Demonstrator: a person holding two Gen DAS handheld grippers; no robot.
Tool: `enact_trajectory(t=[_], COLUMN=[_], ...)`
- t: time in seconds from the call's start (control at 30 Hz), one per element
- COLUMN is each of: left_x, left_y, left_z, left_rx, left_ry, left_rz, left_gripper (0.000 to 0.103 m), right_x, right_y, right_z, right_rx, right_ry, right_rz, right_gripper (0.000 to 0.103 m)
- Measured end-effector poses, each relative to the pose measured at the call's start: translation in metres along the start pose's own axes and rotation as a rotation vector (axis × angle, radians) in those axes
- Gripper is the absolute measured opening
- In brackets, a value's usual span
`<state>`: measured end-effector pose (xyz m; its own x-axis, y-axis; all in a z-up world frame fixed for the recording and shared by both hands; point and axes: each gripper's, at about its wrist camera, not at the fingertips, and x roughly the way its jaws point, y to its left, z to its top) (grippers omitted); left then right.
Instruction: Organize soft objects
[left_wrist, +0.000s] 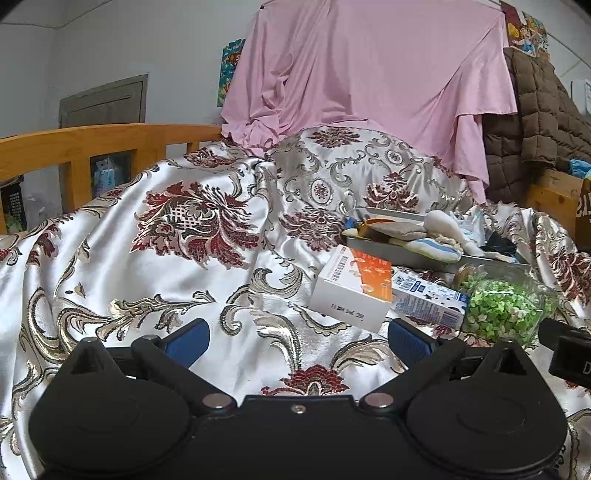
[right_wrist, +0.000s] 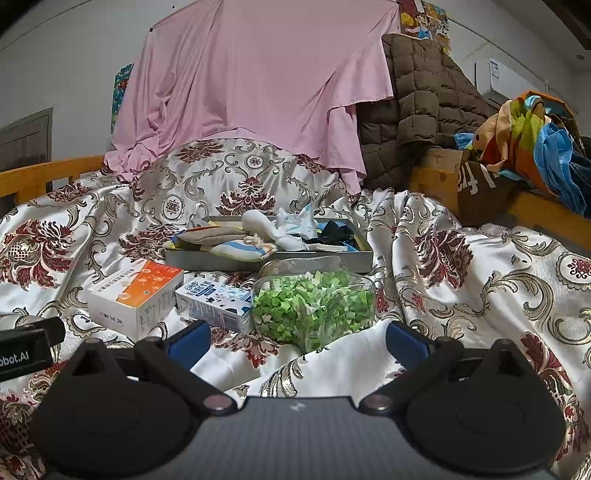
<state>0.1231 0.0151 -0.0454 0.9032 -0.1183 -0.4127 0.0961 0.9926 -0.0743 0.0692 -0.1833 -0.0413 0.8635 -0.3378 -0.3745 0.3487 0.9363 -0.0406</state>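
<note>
1. My left gripper (left_wrist: 298, 338) sits at the bottom of the left wrist view, jaws spread wide with nothing between them, over the floral satin bedspread (left_wrist: 147, 258).
2. My right gripper (right_wrist: 298, 338) is likewise spread wide and empty at the bottom of its own view; the clear container of green bits (right_wrist: 314, 301) lies just ahead of it.
3. The soft things, a pile of socks and small cloth items (right_wrist: 258, 236), lie heaped in a shallow grey tray (right_wrist: 266, 260) at mid-frame. I cannot separate the individual pieces; the dark ones at the tray's right end are hard to make out.
4. In front of the tray, the white and orange box (right_wrist: 135, 291) lies to the left, with the blue and white carton (right_wrist: 214, 299) between it and the container; the carton's right end is hidden behind the container.
5. A pink sheet (right_wrist: 251, 88) drapes across the top centre, covering whatever stands under it.
6. At the right edge, a pile of colourful cloth (right_wrist: 532, 140) is cut off by the frame.
</note>
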Motion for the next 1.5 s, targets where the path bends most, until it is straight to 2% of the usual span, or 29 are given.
enact_trajectory(t=[0.53, 1.5], left_x=[-0.0014, -0.0022], left_y=[-0.0064, -0.0077], left_z=[-0.001, -0.0012], left_rx=[0.06, 0.068], left_ry=[0.003, 0.003], left_rz=[-0.029, -0.03], left_gripper=[0.102, 0.102], right_x=[0.0008, 0.0011], right_y=[-0.0001, -0.0009], right_z=[-0.0007, -0.0006], right_rx=[0.003, 0.003], right_ry=[0.007, 0.008], right_rz=[-0.006, -0.005], right_gripper=[0.103, 0.103])
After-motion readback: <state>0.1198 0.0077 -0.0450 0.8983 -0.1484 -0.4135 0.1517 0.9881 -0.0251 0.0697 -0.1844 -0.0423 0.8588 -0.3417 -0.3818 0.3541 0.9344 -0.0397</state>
